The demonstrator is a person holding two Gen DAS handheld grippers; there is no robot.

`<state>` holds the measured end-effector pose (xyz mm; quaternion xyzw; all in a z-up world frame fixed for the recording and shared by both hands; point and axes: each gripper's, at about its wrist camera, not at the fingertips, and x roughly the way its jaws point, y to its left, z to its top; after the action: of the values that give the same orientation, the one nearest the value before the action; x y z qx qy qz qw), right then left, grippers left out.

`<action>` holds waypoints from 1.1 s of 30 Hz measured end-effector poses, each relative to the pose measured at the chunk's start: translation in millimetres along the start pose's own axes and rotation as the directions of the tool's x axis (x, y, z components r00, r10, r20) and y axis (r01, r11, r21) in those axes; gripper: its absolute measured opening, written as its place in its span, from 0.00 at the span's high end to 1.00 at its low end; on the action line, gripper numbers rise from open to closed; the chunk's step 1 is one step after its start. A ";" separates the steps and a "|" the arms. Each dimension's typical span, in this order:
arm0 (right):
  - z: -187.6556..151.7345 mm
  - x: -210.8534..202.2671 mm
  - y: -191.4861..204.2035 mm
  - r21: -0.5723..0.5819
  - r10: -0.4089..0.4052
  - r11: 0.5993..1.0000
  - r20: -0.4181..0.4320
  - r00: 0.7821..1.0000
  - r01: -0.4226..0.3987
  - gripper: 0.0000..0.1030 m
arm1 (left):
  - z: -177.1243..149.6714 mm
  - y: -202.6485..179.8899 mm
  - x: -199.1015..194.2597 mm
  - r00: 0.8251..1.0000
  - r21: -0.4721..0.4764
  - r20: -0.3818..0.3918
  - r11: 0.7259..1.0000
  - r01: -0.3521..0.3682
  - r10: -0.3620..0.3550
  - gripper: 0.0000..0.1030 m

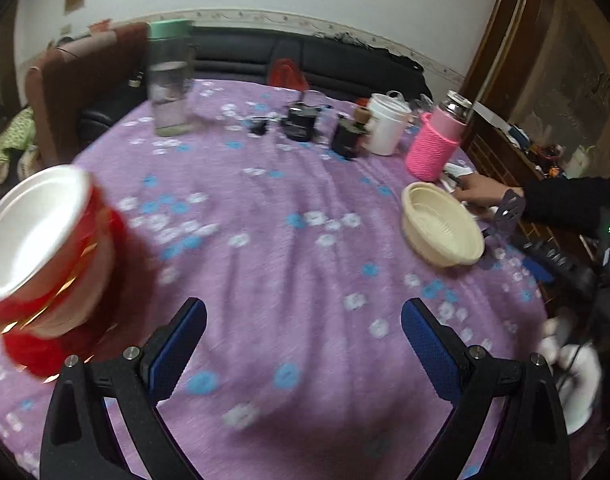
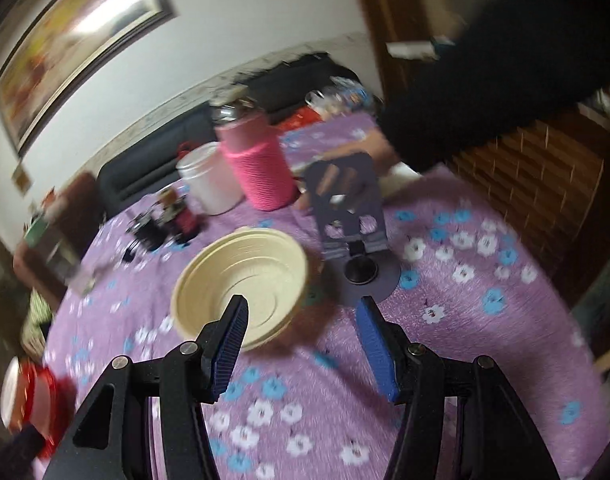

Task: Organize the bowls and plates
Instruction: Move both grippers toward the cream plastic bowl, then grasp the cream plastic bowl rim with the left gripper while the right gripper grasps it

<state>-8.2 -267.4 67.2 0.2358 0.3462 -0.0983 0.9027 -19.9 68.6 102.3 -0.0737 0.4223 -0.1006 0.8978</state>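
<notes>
A cream bowl [image 1: 443,228] stands on the purple flowered tablecloth [image 1: 289,264] at the right; it also shows in the right wrist view [image 2: 241,280], just ahead of my right gripper [image 2: 303,312]. The right gripper is open and empty, its left finger over the bowl's near rim. A red bowl with a white inside [image 1: 41,252] stands tilted at the left, beside my left gripper [image 1: 303,316], which is open and empty above the cloth. The red bowl shows at the far left in the right wrist view [image 2: 29,400].
A clear jar with a green lid [image 1: 171,80], small dark items [image 1: 305,120], a white cup [image 1: 387,128] and a pink knitted bottle [image 1: 437,144] stand at the back. A dark phone stand [image 2: 349,216] is beside the cream bowl. A person's hand [image 1: 485,192] rests at the right edge.
</notes>
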 end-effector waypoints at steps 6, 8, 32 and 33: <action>2.4 40.8 -2.5 0.080 0.022 0.997 -0.047 0.999 -0.018 0.42 | 56.1 -48.1 67.6 0.996 0.042 -0.082 0.999 0.028 -0.024 0.05; 1.3 54.1 -6.3 0.098 0.037 0.995 -0.061 0.997 -0.031 0.42 | 68.1 -60.2 86.8 0.995 0.051 -0.100 0.998 0.032 -0.027 0.05; -13.9 95.4 -15.0 0.145 0.218 0.969 -0.126 0.968 -0.199 0.85 | 76.4 -122.8 208.4 0.950 0.121 -0.309 0.988 0.093 -0.051 0.83; -15.3 93.9 -12.1 0.143 0.240 0.965 -0.124 0.963 -0.222 0.85 | 74.3 -119.1 199.6 0.953 0.133 -0.301 0.988 0.081 -0.038 0.83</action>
<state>48.4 -271.7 -10.1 0.3384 0.3719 0.0025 0.8644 147.8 -91.7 26.8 -0.0056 0.5418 -0.1676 0.8236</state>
